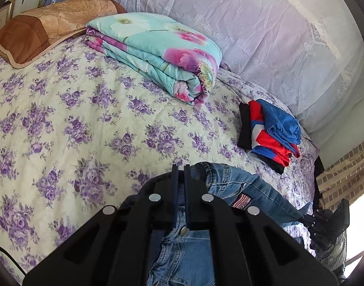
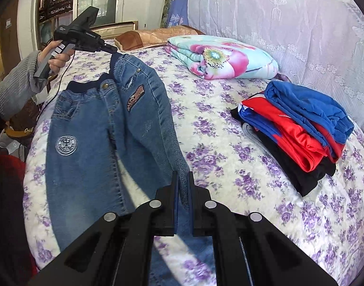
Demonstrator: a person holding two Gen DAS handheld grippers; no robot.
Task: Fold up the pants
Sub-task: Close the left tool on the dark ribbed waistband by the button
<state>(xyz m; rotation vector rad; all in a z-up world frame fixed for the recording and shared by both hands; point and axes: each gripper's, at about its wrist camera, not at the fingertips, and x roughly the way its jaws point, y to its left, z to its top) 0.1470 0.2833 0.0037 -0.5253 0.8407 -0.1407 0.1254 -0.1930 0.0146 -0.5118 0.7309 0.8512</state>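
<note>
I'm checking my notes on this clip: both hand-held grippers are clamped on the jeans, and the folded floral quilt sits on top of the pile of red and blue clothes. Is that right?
Not quite. The left hand-held gripper and right hand-held gripper are both shut on the jeans, but the folded floral quilt lies on the bed apart from the pile of red and blue clothes, not on it. The right wrist view shows the gap.

Black hand-held gripper — silver round screws, blue pads — grey ribbed sleeve.

I'm working in a home bedroom: a bed with a purple-flowered quilt, a folded floral blanket, a brown pillow and a lace curtain.
</note>
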